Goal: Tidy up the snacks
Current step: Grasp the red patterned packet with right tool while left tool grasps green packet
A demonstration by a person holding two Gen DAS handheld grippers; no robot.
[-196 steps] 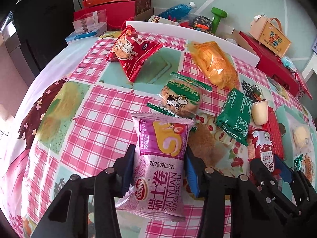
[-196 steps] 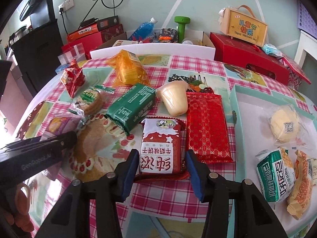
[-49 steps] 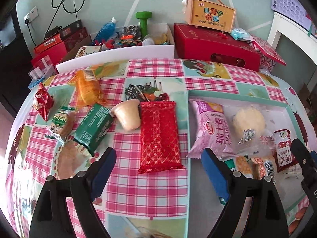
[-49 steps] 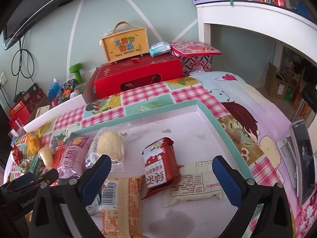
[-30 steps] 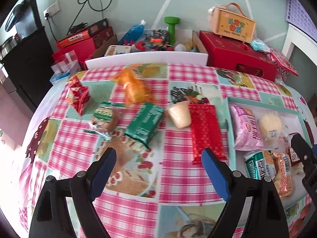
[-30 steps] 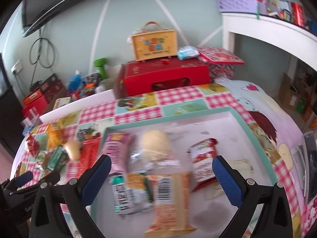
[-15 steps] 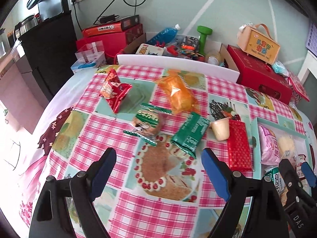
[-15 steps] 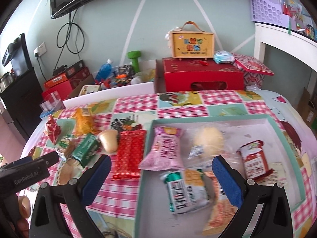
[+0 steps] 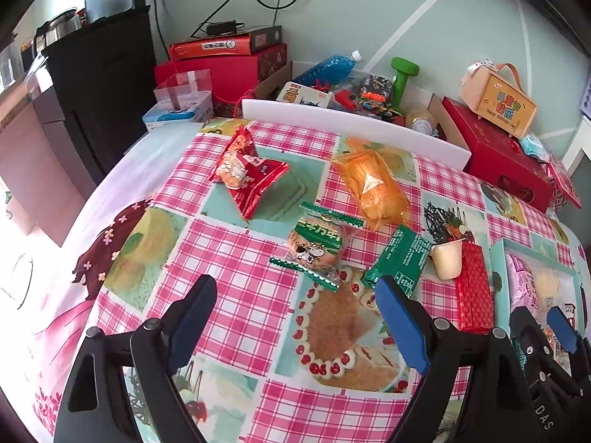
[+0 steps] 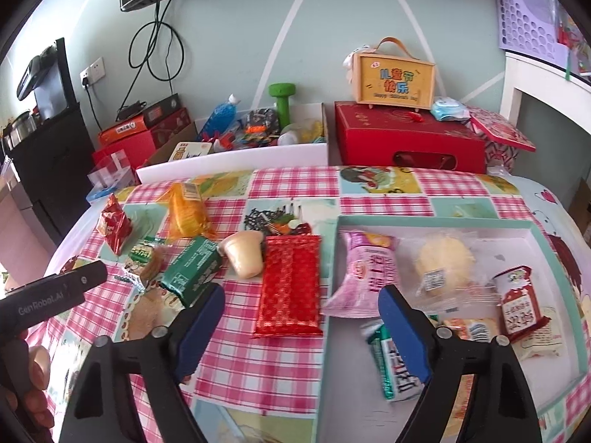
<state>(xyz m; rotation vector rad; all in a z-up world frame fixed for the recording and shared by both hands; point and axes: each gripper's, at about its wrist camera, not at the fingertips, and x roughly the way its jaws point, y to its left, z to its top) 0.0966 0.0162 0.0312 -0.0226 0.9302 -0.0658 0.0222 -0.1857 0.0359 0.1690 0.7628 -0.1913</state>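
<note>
left gripper (image 9: 295,317): black two-finger clamp with blue pads, jaws spread wide with nothing between them, just checked cloth underneath
right gripper (image 10: 303,319): same kind of clamp, jaws closing in but still apart, gripping nothing; the long red foil packet with gold pattern (image 10: 290,284) lies on the cloth in the gap
checked tablecloth (image 9: 236,254): pink and white plastic sheet with food pictures, covers the whole table
round cookie in a clear wrapper with green label (image 9: 317,245): about 12 o'clock from the left gripper, near it
green foil packet (image 9: 402,260): at 1 o'clock, just beside the right pad tip
cream pudding cup (image 10: 245,254): tipped on its side, touching the red foil packet's top left corner
red crinkly snack bag (image 9: 245,171): 11 o'clock, well apart
orange clear-wrapped bread (image 9: 373,186): past the cookie at 12-1 o'clock
teal-rimmed white tray (image 10: 436,223): 2 o'clock from the right gripper, already has the pink swiss roll pack (image 10: 369,269), a round yellow bun in clear wrap (image 10: 443,258) and a red-and-white biscuit pack (image 10: 519,301) in it
</note>
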